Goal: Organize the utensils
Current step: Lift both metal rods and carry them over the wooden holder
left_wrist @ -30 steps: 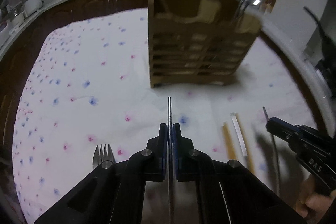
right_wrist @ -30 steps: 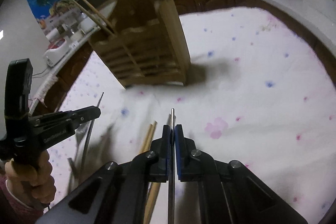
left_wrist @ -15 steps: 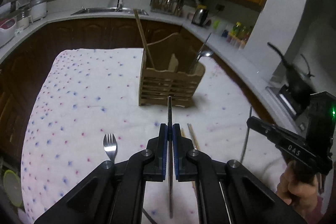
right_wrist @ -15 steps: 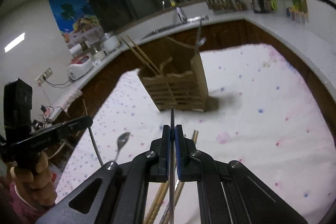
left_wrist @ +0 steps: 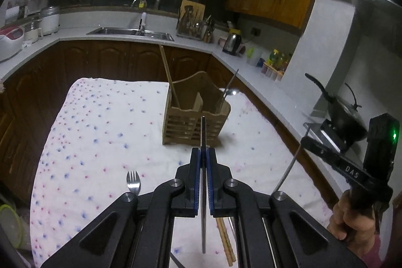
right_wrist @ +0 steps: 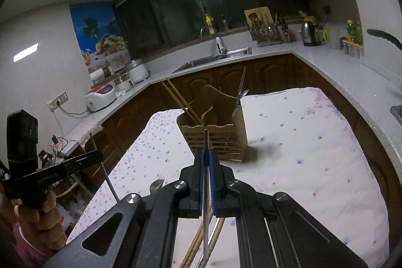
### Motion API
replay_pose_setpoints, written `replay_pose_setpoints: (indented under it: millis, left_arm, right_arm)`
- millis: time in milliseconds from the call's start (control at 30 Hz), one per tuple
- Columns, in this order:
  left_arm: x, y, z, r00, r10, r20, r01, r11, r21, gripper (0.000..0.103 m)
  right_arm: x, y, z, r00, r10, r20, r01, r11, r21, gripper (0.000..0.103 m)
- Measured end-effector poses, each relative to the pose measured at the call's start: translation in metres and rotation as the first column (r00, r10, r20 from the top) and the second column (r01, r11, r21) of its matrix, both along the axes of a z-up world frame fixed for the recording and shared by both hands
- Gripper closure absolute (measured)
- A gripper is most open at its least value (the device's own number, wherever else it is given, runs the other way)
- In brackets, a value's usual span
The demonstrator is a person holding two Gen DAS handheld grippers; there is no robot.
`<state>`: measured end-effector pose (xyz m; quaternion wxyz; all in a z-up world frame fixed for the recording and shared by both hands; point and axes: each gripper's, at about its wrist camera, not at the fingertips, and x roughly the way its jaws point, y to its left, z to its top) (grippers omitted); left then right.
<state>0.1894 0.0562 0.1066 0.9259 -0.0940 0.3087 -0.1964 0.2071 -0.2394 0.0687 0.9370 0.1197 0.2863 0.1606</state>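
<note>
A wooden utensil holder (left_wrist: 194,121) (right_wrist: 221,137) stands on the flowered cloth, holding chopsticks (right_wrist: 179,102) and a spoon (left_wrist: 230,93). My left gripper (left_wrist: 204,155) is shut on a thin metal utensil handle (left_wrist: 203,132), held above the cloth in front of the holder. My right gripper (right_wrist: 206,157) is shut on a similar metal utensil (right_wrist: 206,142), also raised. Each gripper shows in the other's view, the right (left_wrist: 307,141) and the left (right_wrist: 96,156). A fork (left_wrist: 133,182) and wooden chopsticks (left_wrist: 226,237) lie on the cloth below.
The white flowered cloth (left_wrist: 100,132) covers the table. A counter with a sink (left_wrist: 130,30), kettle (left_wrist: 232,40) and rice cookers (right_wrist: 100,97) runs around the room. A pan on a stove (left_wrist: 346,117) sits right.
Both grippers have risen and drawn back from the holder with their utensils, so the holder looks smaller and farther off. The fork and chopsticks stay on the cloth.
</note>
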Motion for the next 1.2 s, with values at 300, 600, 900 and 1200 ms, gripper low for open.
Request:
replay_pose_setpoints:
  millis: [300,600,900,1200]
  left_arm:
    - [0.005,0.01,0.01,0.997,0.033,0.068,-0.03,0.999,-0.042,0.1]
    - [0.029,0.022,0.015,0.985,0.09,0.144,-0.073,0.99,-0.12,0.1]
    - [0.069,0.03,0.016,0.958,0.168,0.233,-0.118,0.97,-0.213,0.1]
    - [0.126,0.014,-0.005,0.92,0.237,0.312,-0.155,0.951,-0.266,0.1]
  right_arm:
    - [0.006,-0.004,0.012,0.998,-0.018,0.055,0.017,1.0,0.02,0.099]
    - [0.034,-0.004,0.032,0.99,-0.028,0.135,0.025,0.999,0.027,0.099]
    - [0.072,-0.012,0.056,0.965,-0.084,0.247,0.071,0.996,0.061,0.099]
    - [0.121,-0.016,0.072,0.928,-0.152,0.341,0.128,0.987,0.092,0.099]
